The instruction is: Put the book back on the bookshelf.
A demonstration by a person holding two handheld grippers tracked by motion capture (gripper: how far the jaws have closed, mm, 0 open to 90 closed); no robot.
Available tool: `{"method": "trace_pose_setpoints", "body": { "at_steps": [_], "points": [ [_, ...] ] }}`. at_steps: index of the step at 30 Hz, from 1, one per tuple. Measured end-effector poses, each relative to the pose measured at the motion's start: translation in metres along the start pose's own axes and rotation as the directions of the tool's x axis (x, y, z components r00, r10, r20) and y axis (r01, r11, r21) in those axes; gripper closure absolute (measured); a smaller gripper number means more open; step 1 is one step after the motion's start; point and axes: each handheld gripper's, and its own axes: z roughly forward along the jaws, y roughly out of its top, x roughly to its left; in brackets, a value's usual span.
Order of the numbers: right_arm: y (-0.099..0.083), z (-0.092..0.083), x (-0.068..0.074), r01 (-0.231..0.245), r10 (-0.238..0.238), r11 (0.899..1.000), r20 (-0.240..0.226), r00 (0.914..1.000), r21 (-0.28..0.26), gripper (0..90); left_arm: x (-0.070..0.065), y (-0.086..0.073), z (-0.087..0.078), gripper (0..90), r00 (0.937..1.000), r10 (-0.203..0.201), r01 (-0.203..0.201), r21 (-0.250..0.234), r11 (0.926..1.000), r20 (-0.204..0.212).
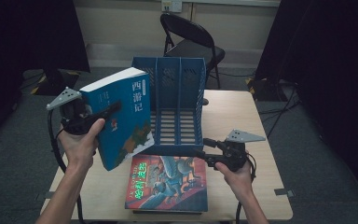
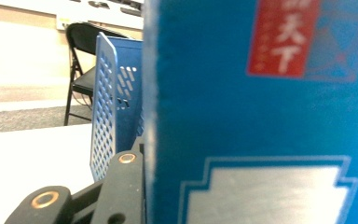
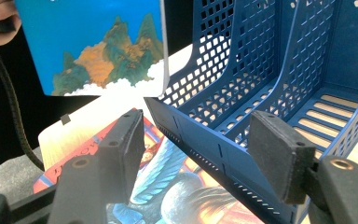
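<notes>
Blue book [image 1: 121, 116]: held clear of the desk [image 1: 233, 112], nearly upright and tilted, at the left front of the file rack [image 1: 179, 105]; white Chinese characters are printed down its cover, and a mountain picture is seen on its lower part [image 3: 107, 60] in the right gripper view.
Left tool [image 1: 103, 113]: closed on the blue book, one black jaw laid across the front cover; in the left gripper view the book's other cover [image 2: 261, 116] is pressed against the jaw at close range.
Right tool [image 1: 204, 150]: jaws held apart, with nothing gripped; it is kept low at the rack's front right corner, and in the right gripper view [image 3: 205, 144] the rack's front edge is seen lying between the pads [image 3: 275, 154].
File rack: blue, perforated, with open compartments, set upright on the desk.
Second book [image 1: 170, 184]: laid flat on the desk just in front of the rack, its illustrated cover turned up.
Chair [image 1: 191, 39]: black and folding, placed behind the desk.
</notes>
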Motion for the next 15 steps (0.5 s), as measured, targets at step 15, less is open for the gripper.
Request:
{"method": "trace_pose_setpoints", "body": {
  "at_steps": [15],
  "points": [
    [0.000, 0.001, 0.000, 0.003, -0.003, 1.000, -0.011, 0.9999, 0.004, 35.5, -0.005, 0.011, 0.028, 61.1, 0.9973, 0.009, -0.008, 0.015, 0.9999, -0.073]
  ]
}}
